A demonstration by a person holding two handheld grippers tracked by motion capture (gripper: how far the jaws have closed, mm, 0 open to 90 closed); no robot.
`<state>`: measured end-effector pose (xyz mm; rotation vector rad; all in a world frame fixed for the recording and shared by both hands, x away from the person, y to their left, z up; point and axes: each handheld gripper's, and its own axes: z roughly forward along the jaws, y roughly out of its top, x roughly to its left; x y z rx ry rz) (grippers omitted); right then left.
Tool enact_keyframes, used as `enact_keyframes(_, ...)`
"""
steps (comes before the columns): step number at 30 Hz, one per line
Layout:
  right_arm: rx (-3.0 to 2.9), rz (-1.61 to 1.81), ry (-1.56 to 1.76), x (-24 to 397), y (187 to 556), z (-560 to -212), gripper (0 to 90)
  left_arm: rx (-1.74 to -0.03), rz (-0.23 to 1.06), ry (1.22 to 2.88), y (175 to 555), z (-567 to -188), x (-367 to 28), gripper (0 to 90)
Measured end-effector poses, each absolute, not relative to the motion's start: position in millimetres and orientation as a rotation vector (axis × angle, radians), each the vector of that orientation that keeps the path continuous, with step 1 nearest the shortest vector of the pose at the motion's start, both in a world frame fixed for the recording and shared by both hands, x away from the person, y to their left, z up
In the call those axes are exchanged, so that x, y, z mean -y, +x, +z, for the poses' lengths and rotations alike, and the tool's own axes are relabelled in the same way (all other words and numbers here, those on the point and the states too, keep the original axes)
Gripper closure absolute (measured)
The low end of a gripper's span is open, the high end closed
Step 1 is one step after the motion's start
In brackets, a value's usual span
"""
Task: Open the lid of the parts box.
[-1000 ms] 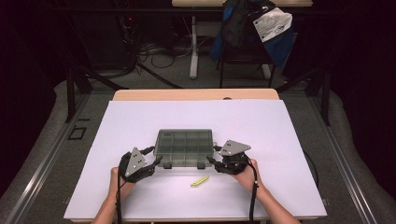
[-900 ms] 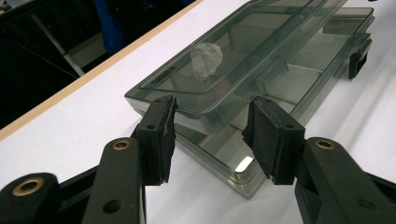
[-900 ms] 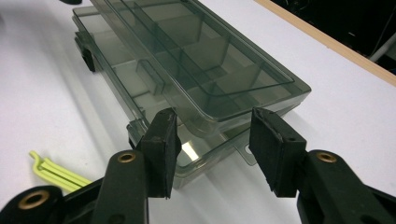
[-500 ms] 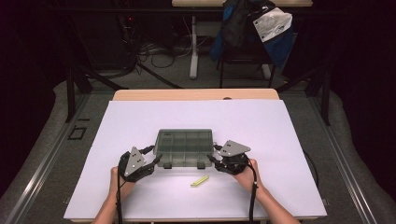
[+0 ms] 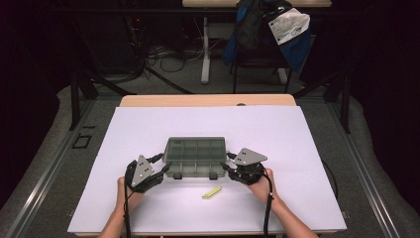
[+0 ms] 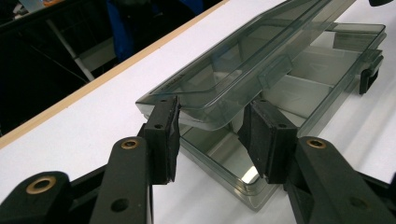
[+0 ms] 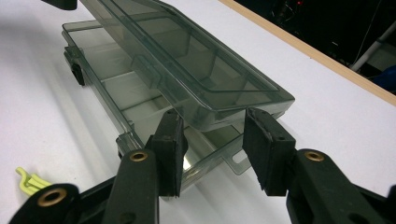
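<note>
A smoky clear compartment box (image 5: 195, 157) lies on the white table (image 5: 297, 134). Its lid (image 6: 233, 70) is tilted up off the base (image 6: 327, 60). My left gripper (image 5: 166, 168) is at the box's left end, with its pads on a corner of the lid (image 6: 212, 135). My right gripper (image 5: 225, 166) is at the right end. Its jaws have just been closing, with the other corner of the lid (image 7: 196, 70) between the pads (image 7: 212, 140). The base (image 7: 107, 70) rests on the table.
A small yellow-green clip (image 5: 211, 192) lies just in front of the box, also in the right gripper view (image 7: 28, 182). The table's wooden far edge (image 5: 208, 100) runs behind. Beyond it stand a chair with a blue bag (image 5: 270, 29) and floor cables.
</note>
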<state>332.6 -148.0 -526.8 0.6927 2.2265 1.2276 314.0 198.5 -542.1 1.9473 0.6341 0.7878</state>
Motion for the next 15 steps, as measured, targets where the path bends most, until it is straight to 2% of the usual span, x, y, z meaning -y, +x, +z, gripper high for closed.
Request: enact_keyframes(15,-2.203,1.258,0.719,149.3,334.4,-524.8,60.8,-0.646,0.785,1.926,316.2,-539.6,-198.2,56.6)
